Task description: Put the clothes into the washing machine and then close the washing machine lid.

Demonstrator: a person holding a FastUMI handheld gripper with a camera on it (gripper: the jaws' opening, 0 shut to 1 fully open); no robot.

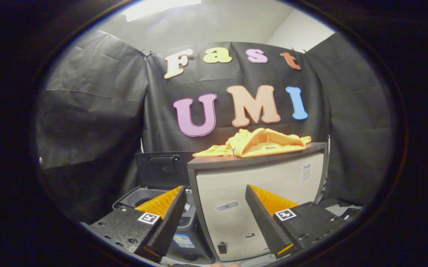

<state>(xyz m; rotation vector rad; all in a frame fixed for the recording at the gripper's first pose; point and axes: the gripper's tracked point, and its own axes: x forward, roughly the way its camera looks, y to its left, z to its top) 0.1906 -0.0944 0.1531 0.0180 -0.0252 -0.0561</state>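
From the gripper view, the gripper (pixel 214 207) has its fingers spread wide, holding nothing. The yellow clothes (pixel 256 142) sit piled on a cabinet (pixel 258 185), well beyond them. The washing machine (pixel 154 193) beside it has its lid (pixel 164 168) up. Looks like the grab hasn't started; next it needs to rise and reach for the pile.

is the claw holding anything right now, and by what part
Nothing is held. The claw is open, its fingers apart and bare, while the yellow clothes lie beyond them on top of the cabinet.

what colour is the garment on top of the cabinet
Yellow-orange garment, clearest in the gripper view.
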